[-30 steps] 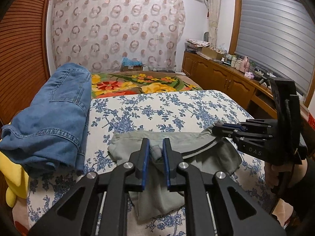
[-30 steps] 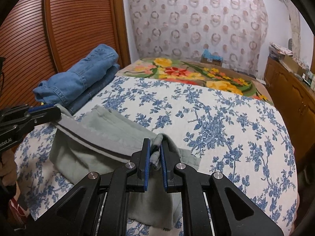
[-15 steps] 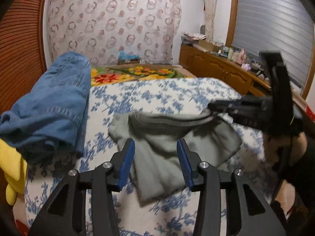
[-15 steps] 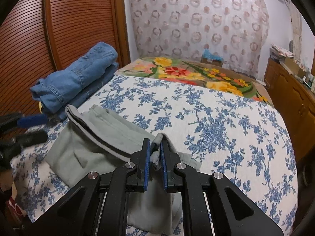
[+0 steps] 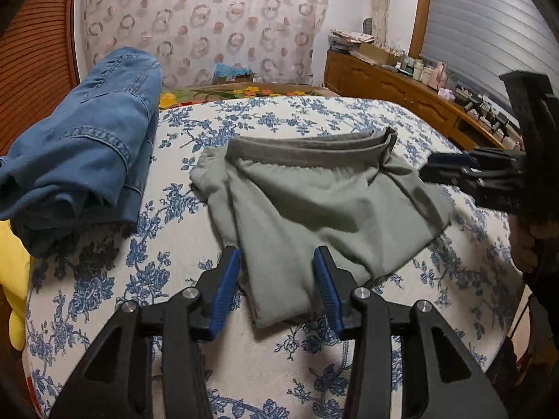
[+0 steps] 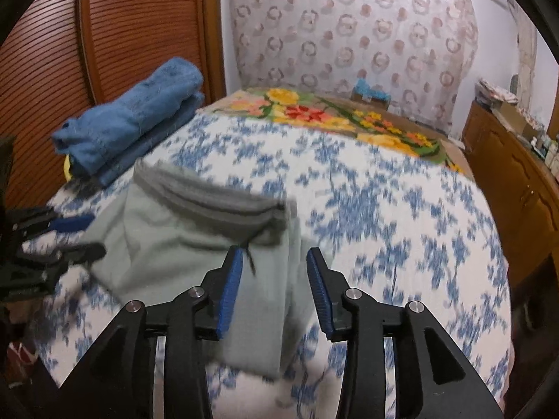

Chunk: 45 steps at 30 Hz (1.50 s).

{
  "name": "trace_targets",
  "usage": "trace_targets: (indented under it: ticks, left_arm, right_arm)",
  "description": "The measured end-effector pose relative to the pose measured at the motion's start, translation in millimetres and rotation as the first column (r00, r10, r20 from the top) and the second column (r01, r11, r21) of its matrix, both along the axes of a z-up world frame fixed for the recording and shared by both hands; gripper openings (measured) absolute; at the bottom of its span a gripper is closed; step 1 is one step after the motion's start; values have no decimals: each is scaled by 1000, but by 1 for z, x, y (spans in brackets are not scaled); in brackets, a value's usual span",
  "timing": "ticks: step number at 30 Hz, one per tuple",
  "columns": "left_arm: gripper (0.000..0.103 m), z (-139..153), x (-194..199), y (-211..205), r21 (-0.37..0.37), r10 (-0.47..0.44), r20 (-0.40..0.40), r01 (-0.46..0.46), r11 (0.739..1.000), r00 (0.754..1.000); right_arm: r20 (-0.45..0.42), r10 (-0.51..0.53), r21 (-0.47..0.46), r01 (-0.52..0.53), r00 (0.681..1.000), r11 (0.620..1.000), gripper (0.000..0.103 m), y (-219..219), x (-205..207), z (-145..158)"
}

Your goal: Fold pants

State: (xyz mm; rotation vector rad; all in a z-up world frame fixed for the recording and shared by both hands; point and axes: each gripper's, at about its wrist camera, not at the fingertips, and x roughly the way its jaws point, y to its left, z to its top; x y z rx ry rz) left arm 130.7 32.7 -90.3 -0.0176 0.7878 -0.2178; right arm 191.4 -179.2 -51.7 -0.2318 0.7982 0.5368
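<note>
Left wrist: left tongs (image 5: 277, 274) apart over grey pants (image 5: 314, 202) — right tongs (image 6: 274, 276) just opened, unclamped; no legible writing.

The right claw (image 6: 274, 279) has just been opening, its blue pads now spread with the folded grey-green pants (image 6: 195, 241) lying loose between them on the floral bed (image 6: 401, 216). Left claw (image 6: 70, 237) sits at the pants' left edge, folded jeans (image 6: 132, 115) behind.
</note>
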Motion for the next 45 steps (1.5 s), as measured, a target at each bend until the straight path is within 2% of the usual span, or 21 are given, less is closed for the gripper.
trace_targets:
  ticks: [3, 14, 22, 25, 27, 30, 34, 35, 36, 40, 45]
  left_arm:
    - [43, -3, 1, -2, 15, -1, -13, 1, 1000, 1000]
    - [43, -5, 2, -1, 8, 5, -16, -5, 1000, 1000]
    - [44, -5, 3, 0, -7, 5, -22, -5, 1000, 1000]
    - [44, -5, 3, 0, -5, 5, -21, -5, 1000, 1000]
    - [44, -5, 3, 0, -7, 5, -22, -5, 1000, 1000]
    - [44, -6, 3, 0, -5, 5, -21, -5, 1000, 1000]
    - [44, -6, 4, 1, -8, 2, -22, -2, 1000, 1000]
    - [44, -6, 4, 1, -8, 3, -22, -3, 1000, 1000]
    - [44, -6, 4, 1, -10, 2, -22, -3, 1000, 1000]
    - [44, -5, 3, 3, -21, 3, -21, -4, 1000, 1000]
    - [44, 0, -8, 5, -22, 10, -17, -10, 1000, 1000]
  right_arm:
    - [-36, 10, 0, -10, 999, 1000, 38, -5, -8, -8]
    - [-57, 52, 2, -52, 997, 999, 38, -16, -40, -16]
    - [-100, 47, 6, -47, 994, 999, 37, -22, -31, -29]
    - [-109, 64, 23, -62, 992, 998, 28, -23, -29, -28]
    - [-119, 89, 41, -84, 989, 996, 15, -23, -29, -28]
    - [-123, 105, 61, -98, 987, 993, 8, -26, -29, -27]
    - [-60, 40, 40, -37, 997, 999, 6, -36, -29, -18]
    - [-54, 15, 58, -12, 998, 998, 6, -41, -29, -15]
    - [-68, 18, 73, -13, 998, 997, 6, -41, -28, -15]
    - [-87, 27, 39, -24, 996, 999, 6, -34, -27, -27]
    - [-74, 29, 41, -26, 997, 999, 7, -35, -28, -29]
